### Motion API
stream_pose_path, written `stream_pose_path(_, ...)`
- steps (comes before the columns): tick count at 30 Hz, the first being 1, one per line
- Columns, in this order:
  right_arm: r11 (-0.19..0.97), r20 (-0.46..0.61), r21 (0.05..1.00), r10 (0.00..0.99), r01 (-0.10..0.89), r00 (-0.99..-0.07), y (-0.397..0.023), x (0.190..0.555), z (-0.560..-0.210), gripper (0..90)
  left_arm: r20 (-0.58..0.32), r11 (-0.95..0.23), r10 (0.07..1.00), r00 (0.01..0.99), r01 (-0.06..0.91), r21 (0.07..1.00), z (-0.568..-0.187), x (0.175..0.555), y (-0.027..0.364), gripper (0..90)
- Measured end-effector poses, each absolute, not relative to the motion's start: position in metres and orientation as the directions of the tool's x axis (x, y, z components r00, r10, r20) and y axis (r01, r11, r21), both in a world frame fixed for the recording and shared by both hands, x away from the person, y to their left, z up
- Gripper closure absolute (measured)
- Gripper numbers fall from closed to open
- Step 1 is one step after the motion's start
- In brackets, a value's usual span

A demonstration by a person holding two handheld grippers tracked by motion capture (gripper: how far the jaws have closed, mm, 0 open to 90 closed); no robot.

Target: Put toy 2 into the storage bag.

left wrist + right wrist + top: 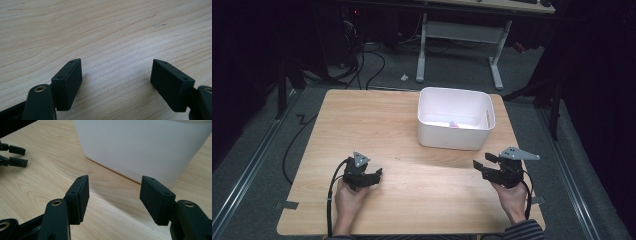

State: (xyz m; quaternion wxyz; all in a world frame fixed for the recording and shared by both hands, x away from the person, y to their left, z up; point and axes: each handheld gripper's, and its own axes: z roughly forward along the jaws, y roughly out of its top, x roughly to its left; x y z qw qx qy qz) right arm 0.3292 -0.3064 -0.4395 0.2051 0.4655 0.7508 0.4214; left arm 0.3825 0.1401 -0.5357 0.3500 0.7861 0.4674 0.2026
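A white plastic bin (452, 137) stands on the back right part of a wooden table (377, 120). Something small, pink and blue, (453, 124) lies on its floor. My left gripper (378, 174) rests near the front left, held in a hand, its jaws open over bare wood (116, 62). My right gripper (481, 161) is held at the front right, just in front of the bin, jaws open with nothing between them (115, 179). In the right gripper view the bin's wall (140, 147) stands close ahead, and the left gripper's fingers (15, 157) show at far left.
Beyond the table's far edge stand the white legs of a desk (422, 47), with cables (362, 60) on the grey floor. A black cable (294, 145) trails off the table's left side. Bare wood lies between the two grippers.
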Motion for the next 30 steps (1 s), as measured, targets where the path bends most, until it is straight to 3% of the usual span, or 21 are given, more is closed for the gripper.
stream_pose_path(30,0.226,0.107,0.763,0.879,0.605,-0.464,-0.292,0.352,-0.488,40.9,-0.009,-0.318,0.877,0.481,0.593,0.740,-0.536,0.383,0.140,25.6)
